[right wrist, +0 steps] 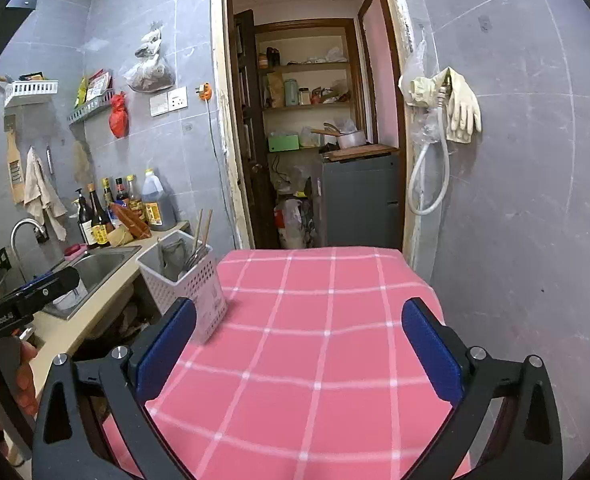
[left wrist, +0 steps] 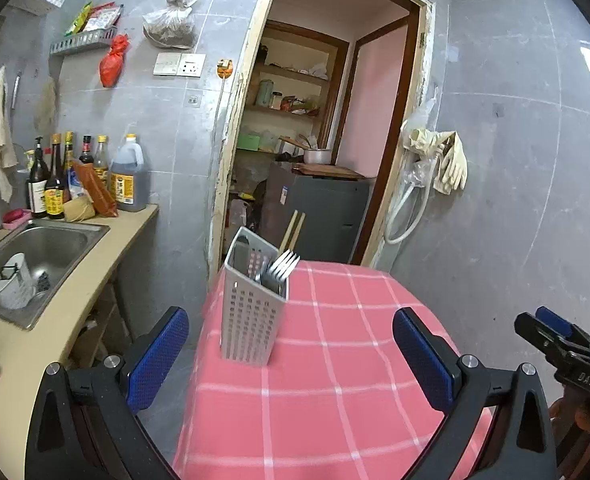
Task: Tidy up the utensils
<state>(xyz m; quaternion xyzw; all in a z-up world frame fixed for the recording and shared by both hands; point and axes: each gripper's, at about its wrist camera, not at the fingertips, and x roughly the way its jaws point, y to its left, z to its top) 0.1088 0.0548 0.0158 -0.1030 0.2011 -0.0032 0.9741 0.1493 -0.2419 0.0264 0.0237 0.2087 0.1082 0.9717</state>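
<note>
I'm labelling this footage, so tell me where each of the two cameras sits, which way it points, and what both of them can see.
Left wrist: sits on the left gripper, facing the doorway over the pink tablecloth, utensil holder dead ahead; its own open blue fingers show, and the right gripper at the right edge.
Right wrist: sits on the right gripper, facing the same doorway, holder off to its left; its open fingers show, plus the left gripper and a hand at the left edge.
Shared: holder, tablecloth, sink, sauce bottles, rubber gloves.

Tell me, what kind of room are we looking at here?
Most likely a small home kitchen. A steel sink sits in a counter lined with sauce bottles, a perforated utensil holder with forks stands on the pink checked table, and a pantry doorway shows shelves of jars.
</note>
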